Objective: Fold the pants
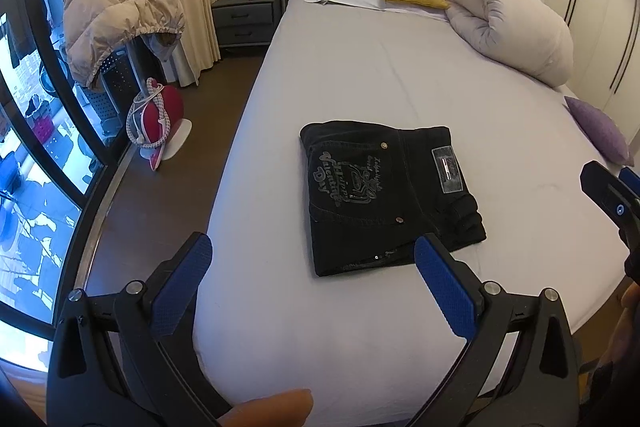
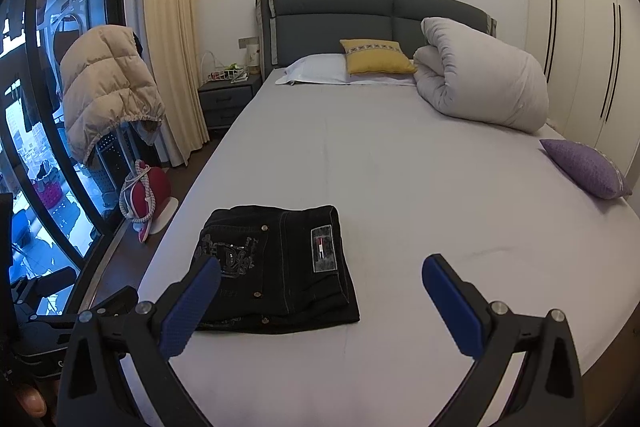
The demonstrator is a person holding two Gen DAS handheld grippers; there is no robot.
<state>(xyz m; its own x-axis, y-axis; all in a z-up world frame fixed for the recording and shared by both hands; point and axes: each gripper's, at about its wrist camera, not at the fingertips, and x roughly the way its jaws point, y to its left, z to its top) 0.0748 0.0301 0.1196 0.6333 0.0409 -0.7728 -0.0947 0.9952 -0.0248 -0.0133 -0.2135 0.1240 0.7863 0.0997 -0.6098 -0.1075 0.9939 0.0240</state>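
The black pants (image 1: 384, 191) lie folded into a compact rectangle on the grey bed sheet (image 1: 360, 75), back pocket print and waist label facing up. They also show in the right wrist view (image 2: 280, 267). My left gripper (image 1: 312, 267) is open and empty, held above the near edge of the bed just in front of the pants. My right gripper (image 2: 322, 279) is open and empty, hovering near the pants' right side. It also shows at the right edge of the left wrist view (image 1: 612, 195).
A rolled white duvet (image 2: 480, 75), a yellow cushion (image 2: 376, 57) and a white pillow (image 2: 316, 69) lie at the headboard. A purple cushion (image 2: 588, 169) sits at the bed's right edge. A red iron (image 1: 156, 123), a beige jacket (image 1: 116, 3) and a nightstand (image 1: 244, 19) stand left of the bed.
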